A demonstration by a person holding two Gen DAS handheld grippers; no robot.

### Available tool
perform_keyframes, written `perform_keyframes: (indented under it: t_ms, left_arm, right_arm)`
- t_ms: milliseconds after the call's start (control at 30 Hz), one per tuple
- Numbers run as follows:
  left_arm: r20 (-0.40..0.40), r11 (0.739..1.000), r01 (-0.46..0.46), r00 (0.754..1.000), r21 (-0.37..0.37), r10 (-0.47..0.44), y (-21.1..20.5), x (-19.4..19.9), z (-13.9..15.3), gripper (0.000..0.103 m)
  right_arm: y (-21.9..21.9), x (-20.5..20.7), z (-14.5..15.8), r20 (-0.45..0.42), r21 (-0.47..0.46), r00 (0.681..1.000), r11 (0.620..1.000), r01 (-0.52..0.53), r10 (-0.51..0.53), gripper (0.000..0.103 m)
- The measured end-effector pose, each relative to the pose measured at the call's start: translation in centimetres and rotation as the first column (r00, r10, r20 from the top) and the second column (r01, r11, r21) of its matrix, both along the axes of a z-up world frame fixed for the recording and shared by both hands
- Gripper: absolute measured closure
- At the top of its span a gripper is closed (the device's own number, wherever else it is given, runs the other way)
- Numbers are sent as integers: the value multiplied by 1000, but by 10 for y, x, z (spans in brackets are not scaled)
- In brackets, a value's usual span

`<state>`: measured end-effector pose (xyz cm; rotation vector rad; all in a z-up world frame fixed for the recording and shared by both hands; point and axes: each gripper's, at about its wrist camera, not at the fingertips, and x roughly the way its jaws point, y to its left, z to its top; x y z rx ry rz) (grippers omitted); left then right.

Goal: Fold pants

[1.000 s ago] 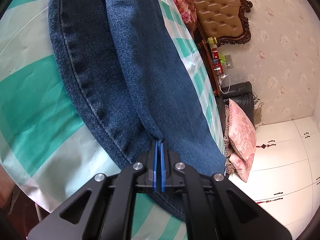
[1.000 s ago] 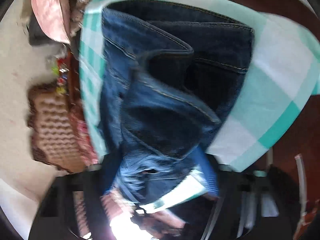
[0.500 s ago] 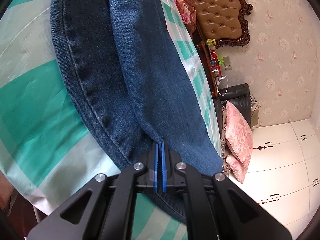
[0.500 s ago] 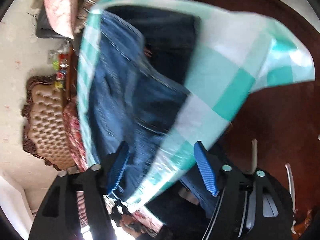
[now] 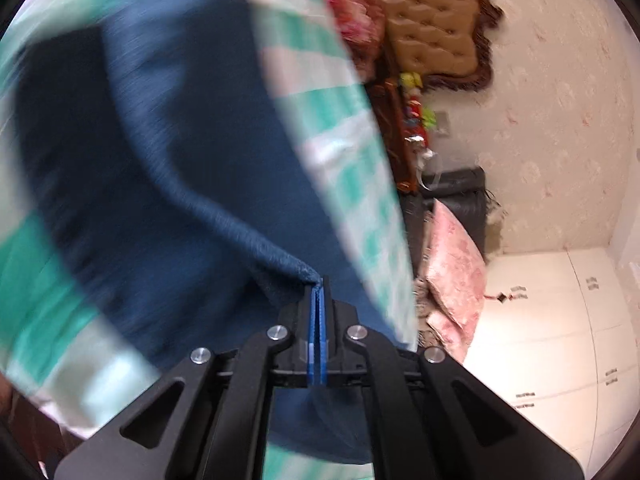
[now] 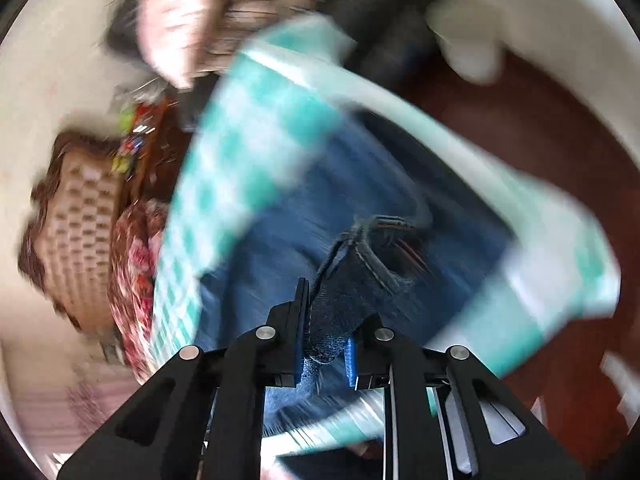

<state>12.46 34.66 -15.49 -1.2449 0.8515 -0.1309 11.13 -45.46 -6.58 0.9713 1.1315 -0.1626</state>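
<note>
Dark blue jeans (image 5: 192,168) lie on a table with a green-and-white checked cloth (image 5: 344,160). My left gripper (image 5: 319,284) is shut on a fold of the jeans' edge and lifts it off the table. In the right wrist view the jeans (image 6: 288,248) are blurred. My right gripper (image 6: 326,320) is shut on a thick bunch of denim by the waistband, with a pocket seam (image 6: 380,268) just ahead of the fingers.
A tufted brown headboard (image 5: 432,24) and pink pillows (image 5: 452,276) stand beyond the table's right edge. White cabinets (image 5: 560,328) fill the lower right. A dark red-brown floor (image 6: 540,128) shows past the cloth (image 6: 256,128) in the right wrist view.
My left gripper has lifted the pinched denim fold up and both views now blur with motion. My right gripper, open half a second ago, has closed on the waistband part.
</note>
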Motion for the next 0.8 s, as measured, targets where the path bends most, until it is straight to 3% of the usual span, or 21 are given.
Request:
perform_keyframes:
  t_ms: [100, 133, 200, 233, 300, 333, 367, 467, 600, 733, 800]
  left_arm:
    - [106, 997, -4, 994, 71, -4, 0, 33, 64, 103]
    - [143, 997, -16, 990, 77, 5, 0, 29, 83, 103]
    - [179, 995, -24, 984, 93, 7, -1, 7, 91, 103]
    - [178, 996, -21, 984, 92, 5, -2, -7, 86, 103]
    - [119, 998, 27, 992, 48, -32, -11, -35, 45, 103]
    - [69, 997, 51, 996, 63, -56, -19, -46, 22, 103]
    - [28, 995, 63, 997, 80, -66, -23, -53, 4, 103]
    - [-82, 997, 54, 995, 50, -50, -25, -70, -49, 103]
    - [-66, 998, 41, 997, 57, -38, -20, -73, -50, 103]
    - [5, 996, 21, 1000, 90, -22, -20, -88, -20, 103]
    - [-16, 996, 17, 1000, 88, -16, -20, -93, -27, 103]
  right_arm:
    - [3, 47, 55, 235, -43, 968, 995, -86, 94, 87]
    - [6, 44, 74, 321, -99, 939, 991, -92, 119, 87]
    - [5, 21, 82, 379, -175, 910, 979, -108, 168, 88]
    - [-3, 8, 66, 357, -158, 920, 982, -108, 159, 88]
    - [-22, -14, 12, 233, -98, 966, 991, -92, 113, 88]
    - [-30, -27, -19, 159, -87, 982, 993, -84, 97, 88]
    - [-37, -42, -50, 81, -99, 993, 992, -75, 83, 88]
    - [-45, -63, -98, -8, -89, 997, 993, -76, 75, 88]
    - [-43, -66, -89, 21, -124, 995, 987, -98, 101, 89]
    - [-29, -80, -37, 138, -179, 982, 978, -103, 129, 89]
    - [-26, -81, -50, 76, -233, 986, 964, -126, 147, 89]
